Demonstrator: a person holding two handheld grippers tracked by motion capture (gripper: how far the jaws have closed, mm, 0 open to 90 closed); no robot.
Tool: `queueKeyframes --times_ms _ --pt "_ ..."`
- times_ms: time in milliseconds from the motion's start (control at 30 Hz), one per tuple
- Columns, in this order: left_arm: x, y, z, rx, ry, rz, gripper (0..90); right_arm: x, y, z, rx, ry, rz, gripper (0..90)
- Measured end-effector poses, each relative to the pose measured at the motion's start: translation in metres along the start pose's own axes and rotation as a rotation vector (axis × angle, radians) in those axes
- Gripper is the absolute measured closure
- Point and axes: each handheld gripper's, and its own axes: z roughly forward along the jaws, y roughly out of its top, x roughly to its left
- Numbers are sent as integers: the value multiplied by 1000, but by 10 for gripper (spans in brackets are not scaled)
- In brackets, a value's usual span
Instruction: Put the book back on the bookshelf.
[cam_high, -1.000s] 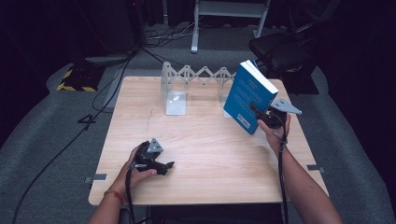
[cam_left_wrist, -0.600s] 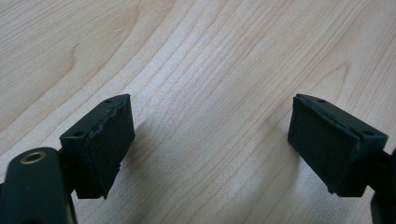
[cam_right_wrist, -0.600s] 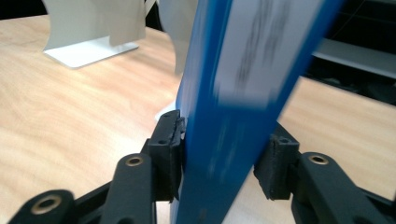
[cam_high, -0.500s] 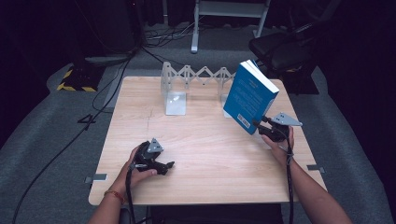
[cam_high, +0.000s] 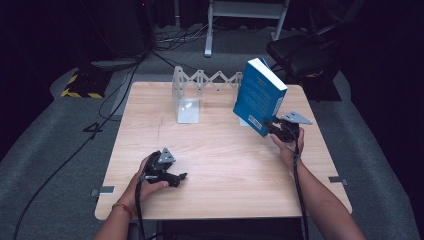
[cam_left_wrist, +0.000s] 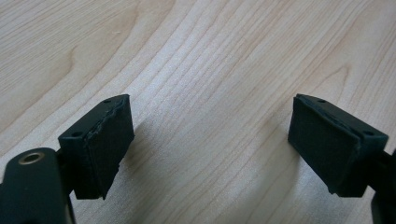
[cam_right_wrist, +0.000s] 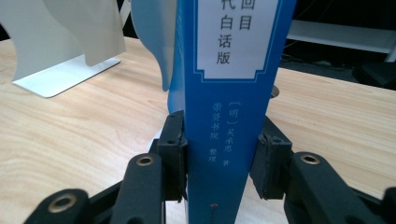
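Observation:
A thick blue book stands tilted on its lower corner near the table's right side, its top leaning back and left. My right gripper is shut on the book's lower end; in the right gripper view the two jaws press both sides of the blue spine, which carries a white label with printed characters. My left gripper rests low on the table near the front left, held by a hand. Its fingers stand wide apart over bare wood, with nothing between them.
A white folding book rack with a zigzag back stands at the table's far edge, its white bookend plate on the wood. The wooden table has bare room in its middle. A dark chair stands behind the right corner.
My right gripper and the book have shifted slightly toward the near right while staying clamped. The left gripper has not moved.

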Motion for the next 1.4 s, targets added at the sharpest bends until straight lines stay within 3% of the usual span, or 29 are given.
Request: queueKeyframes --times_ms 300,667,967,1200,1400 --pt "0 0 0 -1 -1 -2 146 4 9 21 12 -27 8 618" --pt "0 0 0 -1 -1 -2 147 2 13 23 36 -7 -19 608" --pt "0 0 0 -1 -1 -2 146 2 19 12 83 5 -62 584" --pt "0 0 0 -1 0 -3 147 -2 26 -6 74 32 -77 564" --pt "0 0 0 -1 0 -3 147 -2 33 -20 106 53 -115 504"
